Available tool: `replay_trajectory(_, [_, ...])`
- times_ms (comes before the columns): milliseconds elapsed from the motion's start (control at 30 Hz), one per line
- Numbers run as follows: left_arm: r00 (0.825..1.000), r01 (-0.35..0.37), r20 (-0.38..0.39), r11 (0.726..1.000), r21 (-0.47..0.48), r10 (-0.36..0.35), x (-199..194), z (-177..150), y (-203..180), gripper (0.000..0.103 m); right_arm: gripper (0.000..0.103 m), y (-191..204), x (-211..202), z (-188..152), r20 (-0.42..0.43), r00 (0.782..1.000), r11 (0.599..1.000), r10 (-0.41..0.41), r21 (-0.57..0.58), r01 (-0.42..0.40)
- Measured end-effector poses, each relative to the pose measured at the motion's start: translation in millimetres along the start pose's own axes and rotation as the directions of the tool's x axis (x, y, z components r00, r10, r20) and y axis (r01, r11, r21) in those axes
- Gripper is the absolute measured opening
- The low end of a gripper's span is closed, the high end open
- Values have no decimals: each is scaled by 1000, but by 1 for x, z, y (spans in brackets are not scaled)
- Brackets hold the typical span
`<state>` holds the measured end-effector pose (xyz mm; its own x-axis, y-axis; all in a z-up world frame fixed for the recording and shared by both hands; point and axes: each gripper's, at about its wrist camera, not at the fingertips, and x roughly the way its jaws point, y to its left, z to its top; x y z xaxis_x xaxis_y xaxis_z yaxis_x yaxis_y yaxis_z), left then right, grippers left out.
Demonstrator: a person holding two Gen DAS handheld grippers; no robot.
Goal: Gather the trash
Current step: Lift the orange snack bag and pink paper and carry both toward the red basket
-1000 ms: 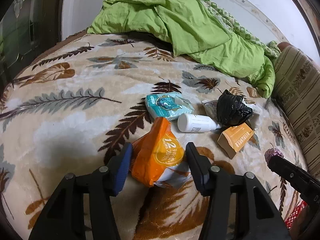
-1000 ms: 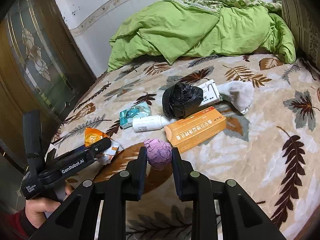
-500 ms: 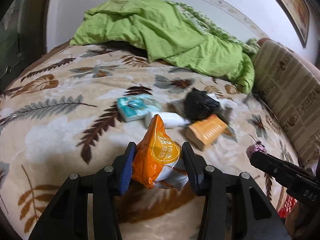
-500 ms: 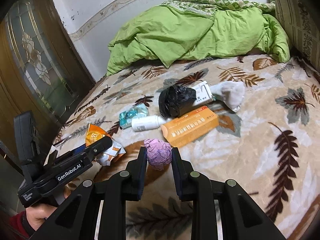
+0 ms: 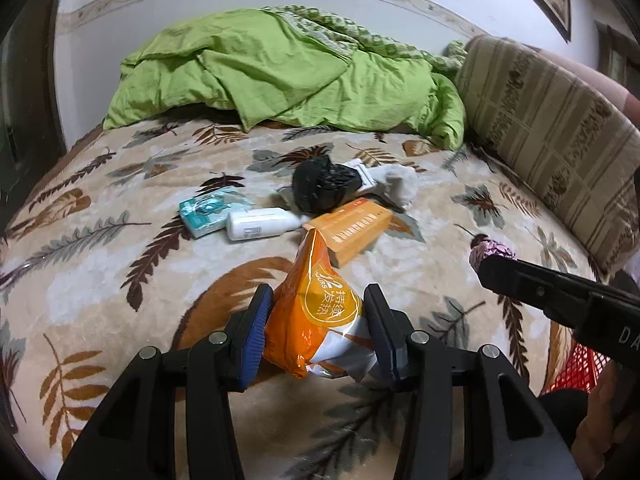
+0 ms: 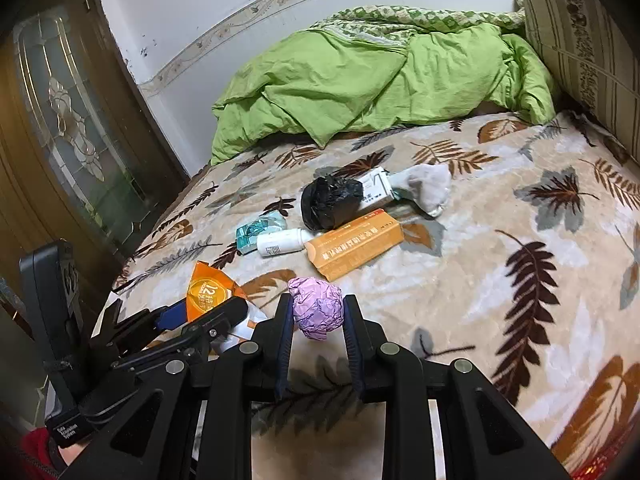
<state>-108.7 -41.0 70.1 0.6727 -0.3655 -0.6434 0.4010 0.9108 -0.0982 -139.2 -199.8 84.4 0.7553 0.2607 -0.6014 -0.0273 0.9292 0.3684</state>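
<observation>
My left gripper (image 5: 316, 312) is shut on an orange and white wrapper (image 5: 316, 316), held above the leaf-patterned bed; the same orange wrapper (image 6: 208, 292) shows at the lower left of the right wrist view. A crumpled purple paper ball (image 6: 318, 308) sits between the blue pads of my right gripper (image 6: 316, 312), which is shut on it; the purple ball (image 5: 492, 250) also appears at the right of the left wrist view. On the bed lie a black bag (image 5: 324, 188), an orange box (image 5: 354, 232), a white bottle (image 5: 260, 228), a teal tissue pack (image 5: 208, 214) and a white sock (image 5: 400, 184).
A rumpled green quilt (image 5: 288, 68) covers the far end of the bed and a striped pillow (image 5: 548, 136) lines the right side. A red mesh basket (image 5: 576, 368) peeks in at the lower right. A dark door with patterned glass (image 6: 76, 128) stands left of the bed.
The left gripper closed on the orange wrapper and lifted it off the blanket, drawing back. The right gripper, holding the purple ball, also pulled back from the pile.
</observation>
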Motion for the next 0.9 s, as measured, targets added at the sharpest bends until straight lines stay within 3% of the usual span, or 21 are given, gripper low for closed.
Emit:
replay_trajectory(600, [1000, -13, 11, 992, 129, 12, -14, -7, -41, 46, 26, -23, -31, -14, -6, 1000, 997, -11, 78, 12])
replay_trajectory(900, [1000, -2, 19, 992, 128, 0, -27, -4, -49, 46, 26, -23, -40, -14, 11, 1000, 997, -27, 78, 26])
